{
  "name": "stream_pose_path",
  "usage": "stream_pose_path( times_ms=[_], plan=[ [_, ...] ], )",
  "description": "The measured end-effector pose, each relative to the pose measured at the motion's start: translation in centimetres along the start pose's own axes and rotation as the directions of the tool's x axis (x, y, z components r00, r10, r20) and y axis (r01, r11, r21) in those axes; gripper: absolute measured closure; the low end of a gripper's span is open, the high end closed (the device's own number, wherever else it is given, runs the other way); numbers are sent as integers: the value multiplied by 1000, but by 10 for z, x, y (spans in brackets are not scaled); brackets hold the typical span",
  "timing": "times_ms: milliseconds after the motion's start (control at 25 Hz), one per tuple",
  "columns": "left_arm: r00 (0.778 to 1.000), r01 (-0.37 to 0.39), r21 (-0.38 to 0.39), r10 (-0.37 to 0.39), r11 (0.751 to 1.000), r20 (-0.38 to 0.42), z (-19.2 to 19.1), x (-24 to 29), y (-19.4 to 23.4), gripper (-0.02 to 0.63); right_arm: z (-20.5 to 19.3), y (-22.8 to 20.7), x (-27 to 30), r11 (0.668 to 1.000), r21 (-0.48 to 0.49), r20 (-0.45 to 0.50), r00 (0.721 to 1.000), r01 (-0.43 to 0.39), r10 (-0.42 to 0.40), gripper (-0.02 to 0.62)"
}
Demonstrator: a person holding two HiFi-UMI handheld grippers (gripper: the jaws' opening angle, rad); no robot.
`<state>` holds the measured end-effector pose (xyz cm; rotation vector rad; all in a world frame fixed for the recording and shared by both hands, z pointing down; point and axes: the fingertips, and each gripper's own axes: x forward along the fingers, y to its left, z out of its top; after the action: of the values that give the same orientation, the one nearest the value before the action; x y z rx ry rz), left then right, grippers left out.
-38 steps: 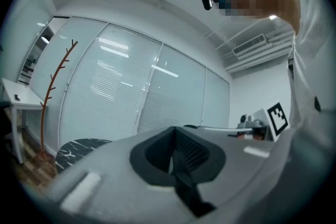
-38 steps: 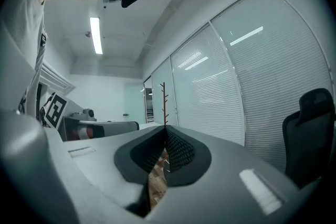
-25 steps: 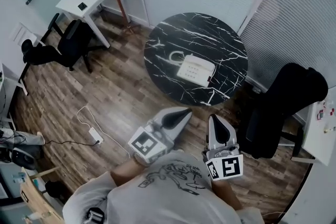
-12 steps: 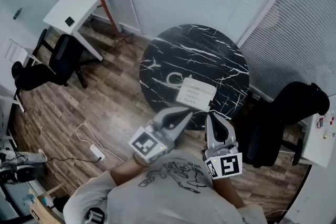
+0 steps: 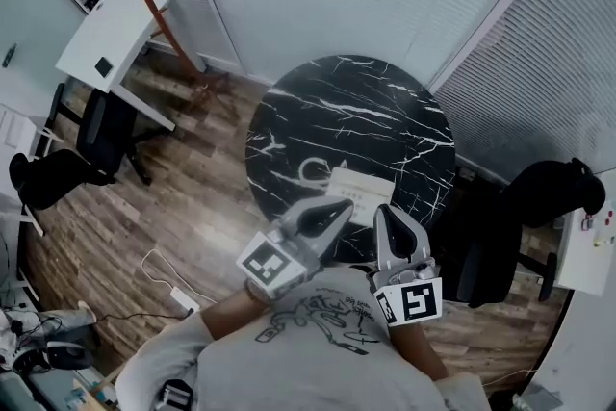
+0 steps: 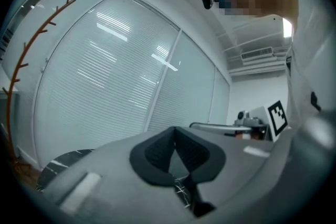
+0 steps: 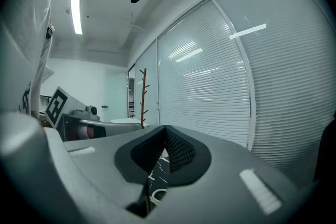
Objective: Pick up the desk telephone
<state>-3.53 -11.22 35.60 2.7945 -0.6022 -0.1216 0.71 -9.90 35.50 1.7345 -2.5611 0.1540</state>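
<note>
Nothing lifted yet: my left gripper (image 5: pixel 339 207) and right gripper (image 5: pixel 384 213), jaws together and empty, sit just short of the desk telephone (image 5: pixel 362 191) at the table's (image 5: pixel 318 101) near edge; grasp and lift remain.

Desk telephone (image 5: pixel 362 192) on marble table (image 5: pixel 337 106), near left tongs (image 5: pixel 340 208) and right tongs (image 5: pixel 387 214).

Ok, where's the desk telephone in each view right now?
Head view: the desk telephone sits at the near edge of the round marble table, just below picture centre.
Left gripper view: not in it; only slivers of the table show.
Right gripper view: its body is not visible; a white loop at the bottom may be its cord.
Shared landmark: the coat stand, which shows in all three views.
</note>
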Motion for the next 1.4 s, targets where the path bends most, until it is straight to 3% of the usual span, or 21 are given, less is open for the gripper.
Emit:
stream_pose_path(
  times_ms=[360, 840, 1040, 1400],
  plan=[
    [999, 25, -31, -26, 999, -26, -8, 39, 20, 604, -11, -34, 20, 1000, 20, -35, 999, 20, -20, 589],
    [997, -35, -30, 33, 999, -68, -28, 58, 26, 587, -22, -61, 16, 1000, 22, -61, 998, -1, 2, 588],
    [990, -62, -18, 59, 998, -128, -57, 59, 41, 563, -42, -76, 16, 999, 47, -101, 995, 2, 3, 554],
    [961, -140, -75, 117, 987, -251, -131, 56, 78, 503, -119, -100, 24, 995, 95, -253, 968, 26, -1, 453]
  ],
)
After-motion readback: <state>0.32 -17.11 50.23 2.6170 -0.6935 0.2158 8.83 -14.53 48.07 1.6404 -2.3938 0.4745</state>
